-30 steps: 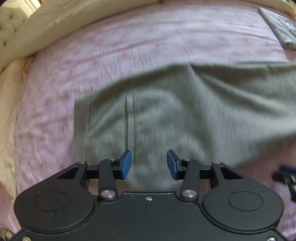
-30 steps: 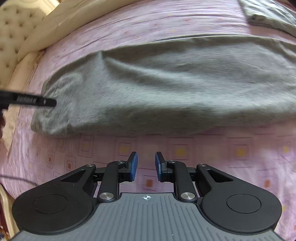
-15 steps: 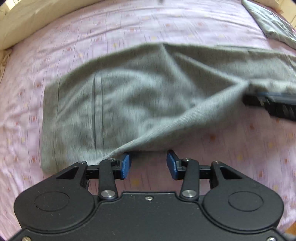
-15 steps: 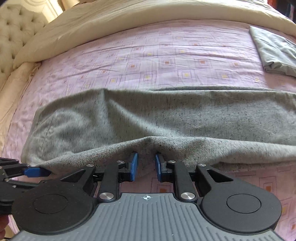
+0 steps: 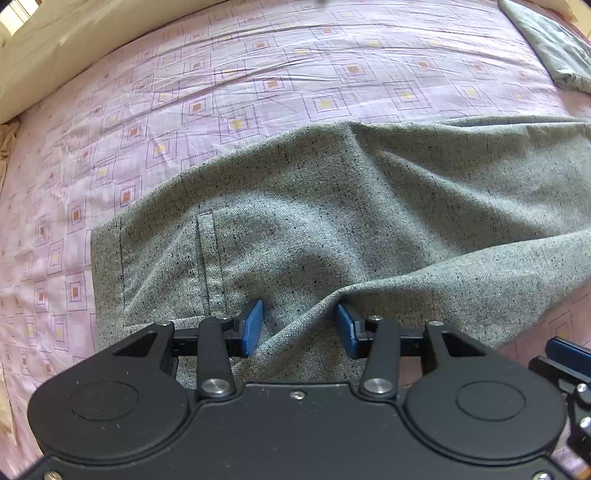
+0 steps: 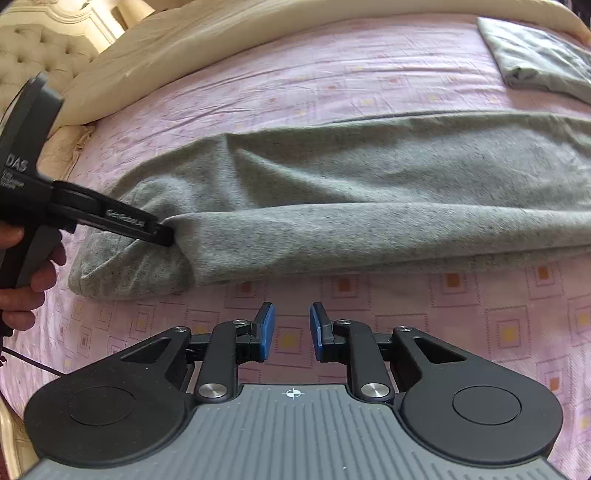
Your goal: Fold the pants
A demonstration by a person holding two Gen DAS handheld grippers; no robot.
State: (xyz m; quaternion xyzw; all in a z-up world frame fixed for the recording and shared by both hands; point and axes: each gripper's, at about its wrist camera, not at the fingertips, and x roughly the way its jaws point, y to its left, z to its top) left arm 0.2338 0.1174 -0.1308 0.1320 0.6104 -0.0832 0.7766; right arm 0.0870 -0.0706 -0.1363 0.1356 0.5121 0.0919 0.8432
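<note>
Grey speckled pants [image 5: 369, 221] lie across the pink patterned bed sheet [image 5: 295, 74], folded lengthwise, waistband end at the left. My left gripper [image 5: 299, 325] is open, its blue pads on either side of a raised fold of the pants' near edge; the cloth lies between the jaws. In the right wrist view the left gripper [image 6: 162, 234] reaches in from the left and touches the pants [image 6: 369, 192]. My right gripper [image 6: 291, 326] is open and empty over the sheet, just short of the pants' near edge.
A folded grey garment [image 6: 539, 55] lies at the far right of the bed. A cream duvet [image 6: 258, 33] and tufted headboard [image 6: 33, 51] are at the back left. The right gripper's blue tip [image 5: 565, 350] shows at the left wrist view's lower right.
My left gripper has moved forward over the pants' near edge. My right gripper has backed off the pants' edge onto the bare sheet.
</note>
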